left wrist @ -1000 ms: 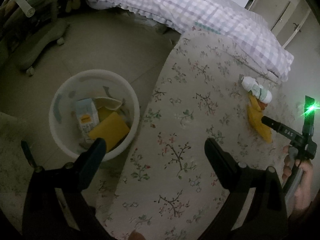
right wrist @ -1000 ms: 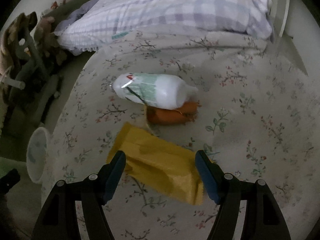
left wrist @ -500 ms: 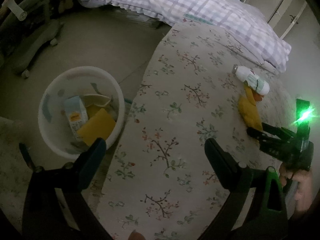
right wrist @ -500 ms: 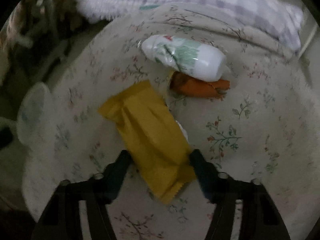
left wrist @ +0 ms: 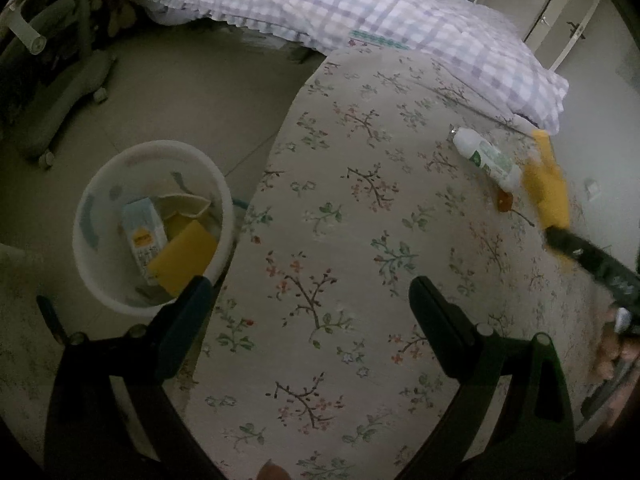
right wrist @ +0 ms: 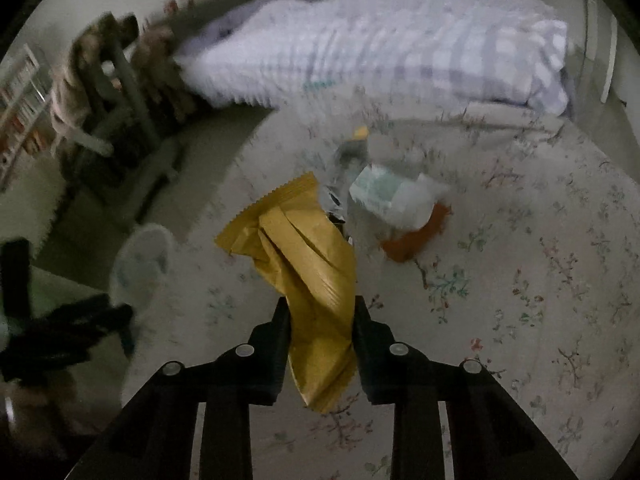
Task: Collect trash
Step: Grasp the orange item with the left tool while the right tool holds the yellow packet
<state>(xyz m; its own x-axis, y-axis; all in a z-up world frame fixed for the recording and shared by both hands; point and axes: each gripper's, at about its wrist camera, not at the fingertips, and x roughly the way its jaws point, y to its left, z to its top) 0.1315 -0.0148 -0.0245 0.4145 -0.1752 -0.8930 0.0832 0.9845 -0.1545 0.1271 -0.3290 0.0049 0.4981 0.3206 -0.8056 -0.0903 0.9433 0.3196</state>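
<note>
My right gripper (right wrist: 318,312) is shut on a yellow snack wrapper (right wrist: 308,264) and holds it lifted above the floral bedspread (right wrist: 520,280); it also shows in the left wrist view (left wrist: 546,188). A white plastic bottle (right wrist: 394,198) lies on an orange wrapper (right wrist: 416,236) just beyond. My left gripper (left wrist: 308,300) is open and empty over the bed's edge. The white bin (left wrist: 92,240) stands on the floor to its left, holding a milk carton (left wrist: 142,232) and a yellow packet (left wrist: 182,256).
A checked purple-white quilt (left wrist: 360,16) lies along the far side of the bed. A grey chair base (left wrist: 60,92) stands on the floor at the far left. The bin also shows blurred in the right wrist view (right wrist: 140,264).
My right gripper has closed on the yellow wrapper and lifted it off the bedspread. The bottle has shifted slightly. My left gripper stayed open and drifted a little.
</note>
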